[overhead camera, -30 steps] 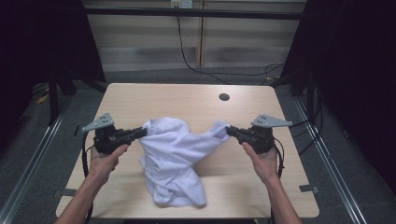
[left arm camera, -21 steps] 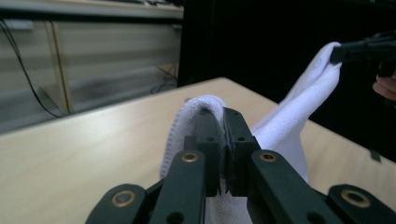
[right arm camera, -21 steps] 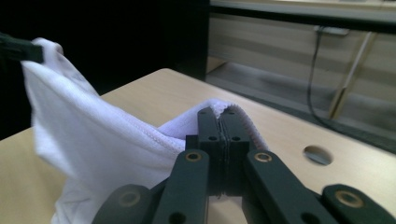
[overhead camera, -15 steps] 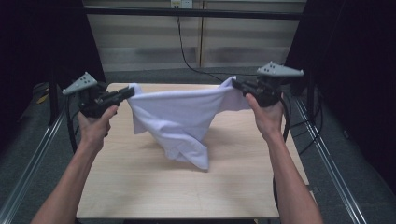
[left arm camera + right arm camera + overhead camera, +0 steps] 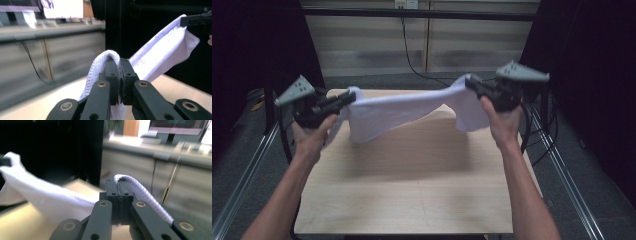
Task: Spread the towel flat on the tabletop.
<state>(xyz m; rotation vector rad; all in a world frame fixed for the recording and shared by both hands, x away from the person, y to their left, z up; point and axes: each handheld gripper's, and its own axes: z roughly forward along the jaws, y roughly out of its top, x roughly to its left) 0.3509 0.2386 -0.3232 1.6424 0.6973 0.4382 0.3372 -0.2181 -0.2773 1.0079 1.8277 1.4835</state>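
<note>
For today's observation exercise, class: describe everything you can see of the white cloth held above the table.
The white knitted-looking cloth is soft, with a rolled hem at each pinched end. It hangs stretched between the left tool and the right tool, each shut on one corner. The middle sags, loose folds dangle below each grip, and it hangs above the light wooden table, seemingly clear of it. Nothing but the tools touches it.

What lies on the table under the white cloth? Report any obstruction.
Nothing visible. The white cloth hangs stretched between the left claw and right claw, above bare tabletop.
</note>
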